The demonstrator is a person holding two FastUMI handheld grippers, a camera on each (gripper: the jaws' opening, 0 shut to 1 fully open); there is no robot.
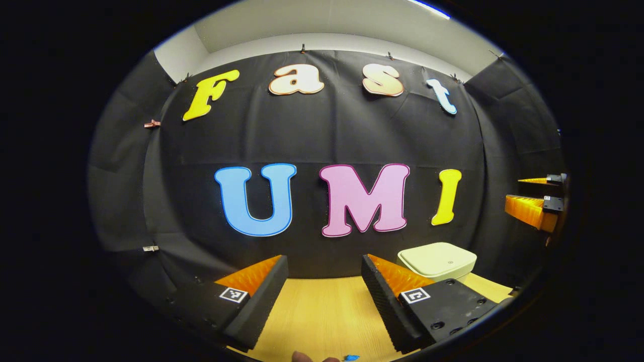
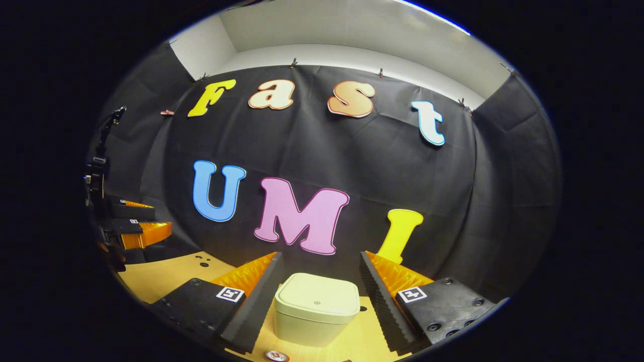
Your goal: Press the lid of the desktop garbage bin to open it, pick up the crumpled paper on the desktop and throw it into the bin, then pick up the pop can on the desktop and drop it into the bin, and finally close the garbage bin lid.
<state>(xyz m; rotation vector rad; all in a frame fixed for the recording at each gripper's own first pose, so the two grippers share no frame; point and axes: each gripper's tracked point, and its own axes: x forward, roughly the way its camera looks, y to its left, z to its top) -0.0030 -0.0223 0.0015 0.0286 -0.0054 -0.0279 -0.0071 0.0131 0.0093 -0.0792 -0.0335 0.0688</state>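
- Right gripper view: bin (image 2: 314, 314) stands on the desk (image 2: 166, 276), lid (image 2: 318, 297) down, framed between the spread fingers of the right gripper (image 2: 319, 296).
- Left gripper (image 1: 324, 291) is also spread, holding nothing, to the bin's left.
- Step: opening, not yet begun.
- Next: right fingertip down onto lid centre, press.
- Can top (image 2: 276, 356) sits just in front of the bin.

Bin (image 2: 317, 307) stands between right hand-held gripper (image 2: 319, 294) fingers; lid shut.
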